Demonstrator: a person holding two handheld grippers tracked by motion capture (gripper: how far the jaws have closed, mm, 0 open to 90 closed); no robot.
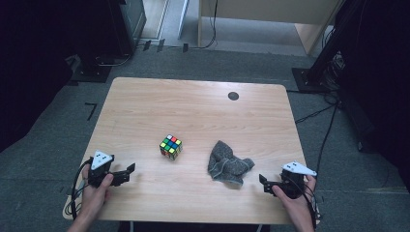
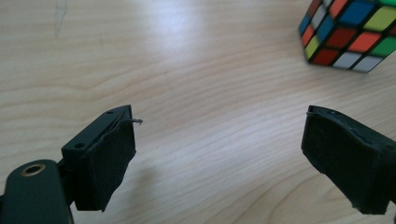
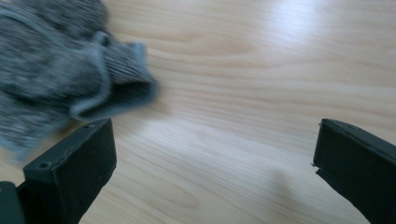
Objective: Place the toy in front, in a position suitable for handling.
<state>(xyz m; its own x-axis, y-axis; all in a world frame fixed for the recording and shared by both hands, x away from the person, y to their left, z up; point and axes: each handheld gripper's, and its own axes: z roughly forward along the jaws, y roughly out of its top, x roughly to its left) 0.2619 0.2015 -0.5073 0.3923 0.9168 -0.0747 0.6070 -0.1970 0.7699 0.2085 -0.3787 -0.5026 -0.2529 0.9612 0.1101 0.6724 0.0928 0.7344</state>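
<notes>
Both our grippers, left (image 1: 126,170) and right (image 1: 263,182), rest near table (image 1: 193,106) edge, jaws wide, empty. Cube (image 1: 170,147) mid-table, cloth (image 1: 227,163) beside right. Risks: cube skids if pinched off-centre; cloth bunches, slips.

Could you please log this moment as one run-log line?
left gripper: open, empty, near cube | right gripper: open, empty, near grey cloth | both objects resting on table, untouched

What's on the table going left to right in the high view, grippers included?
left gripper → puzzle cube → grey cloth → right gripper. Both grippers have their jaws apart and hold nothing.
</notes>
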